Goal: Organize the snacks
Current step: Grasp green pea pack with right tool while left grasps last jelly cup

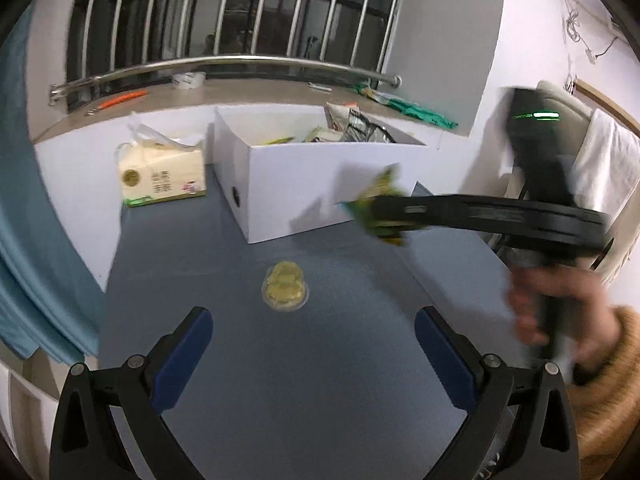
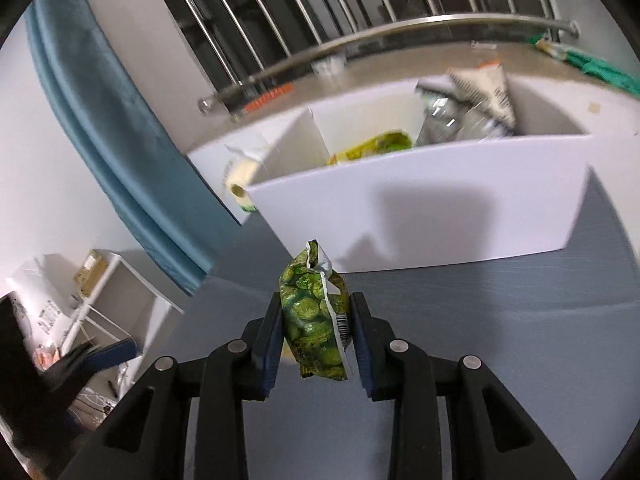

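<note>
Grey tabletop [image 1: 280,380] carries your white box [image 1: 320,184] at 12 o'clock, already holding several packets. Your right gripper [image 2: 316,320] is clamped on a green pouch [image 2: 314,312], lifted short of the box. Your left gripper [image 1: 314,344] gapes empty; a round cup [image 1: 285,287] waits ahead. Two items remain.
</note>
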`<state>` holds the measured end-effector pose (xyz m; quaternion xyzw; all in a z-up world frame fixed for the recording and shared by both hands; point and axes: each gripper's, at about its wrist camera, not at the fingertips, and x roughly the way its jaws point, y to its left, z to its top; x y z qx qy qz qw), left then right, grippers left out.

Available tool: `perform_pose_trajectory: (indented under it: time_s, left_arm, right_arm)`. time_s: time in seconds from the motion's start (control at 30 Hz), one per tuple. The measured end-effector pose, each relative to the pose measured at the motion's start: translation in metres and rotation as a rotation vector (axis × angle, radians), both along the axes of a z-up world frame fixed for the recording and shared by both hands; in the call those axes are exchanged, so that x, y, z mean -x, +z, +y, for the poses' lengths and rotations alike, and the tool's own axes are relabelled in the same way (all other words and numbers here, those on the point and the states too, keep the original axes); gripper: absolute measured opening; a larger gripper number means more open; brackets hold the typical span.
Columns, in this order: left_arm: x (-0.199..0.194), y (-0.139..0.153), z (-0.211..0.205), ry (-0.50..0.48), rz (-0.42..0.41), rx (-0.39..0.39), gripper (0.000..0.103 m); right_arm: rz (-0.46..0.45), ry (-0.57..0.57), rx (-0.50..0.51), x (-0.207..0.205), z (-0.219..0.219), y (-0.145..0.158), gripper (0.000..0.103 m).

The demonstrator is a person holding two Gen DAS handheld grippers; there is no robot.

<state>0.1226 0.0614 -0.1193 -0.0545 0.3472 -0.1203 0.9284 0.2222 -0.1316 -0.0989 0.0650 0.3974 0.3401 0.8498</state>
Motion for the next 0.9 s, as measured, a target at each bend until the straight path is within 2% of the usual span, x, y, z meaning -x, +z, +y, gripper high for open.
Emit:
perform_pose_trajectory:
  time_s: [0.13, 0.2, 0.33, 0.4, 0.43, 0.47, 0.53, 0.6, 0.77, 0.9]
  left_arm:
    - [-0.040, -0.018, -0.004, 0.006, 0.043, -0.017, 0.103]
    - [-0.058, -0.028, -0.008, 0.013, 0.068, -0.051, 0.103]
    - [-0.081, -0.049, -0.014, 0.015, 0.101, -0.089, 0.094]
    - [-0.091, -0.057, -0.016, 0.006, 0.120, -0.097, 0.073]
    - [-0.096, -0.063, -0.016, 0.002, 0.145, -0.094, 0.047]
    - [-0.099, -0.066, -0.015, 0.013, 0.157, -0.087, 0.039]
    - [-0.097, -0.065, -0.011, 0.015, 0.130, -0.050, 0.035]
    - [-0.093, -0.060, -0.012, 0.015, 0.112, -0.076, 0.035]
    - [-0.074, -0.036, -0.008, 0.002, 0.052, -0.047, 0.035]
    - [-0.058, 0.006, 0.000, 0.005, -0.037, -0.004, 0.035]
  right_arm:
    - [-0.041, -0.005, -0.047, 0.034, -0.030, 0.021, 0.034]
    - [-0.065, -0.011, -0.061, 0.050, -0.046, 0.031, 0.034]
    - [-0.084, -0.026, -0.090, 0.076, -0.071, 0.040, 0.034]
    - [-0.083, -0.029, -0.097, 0.081, -0.077, 0.040, 0.034]
    - [-0.082, -0.036, -0.096, 0.085, -0.082, 0.039, 0.034]
    - [-0.078, -0.036, -0.100, 0.089, -0.087, 0.038, 0.034]
    - [-0.069, -0.043, -0.108, 0.092, -0.093, 0.033, 0.034]
    - [-0.063, -0.043, -0.103, 0.096, -0.095, 0.029, 0.034]
    - [-0.045, -0.050, -0.111, 0.094, -0.098, 0.019, 0.034]
    - [-0.045, -0.058, -0.122, 0.088, -0.099, 0.021, 0.034]
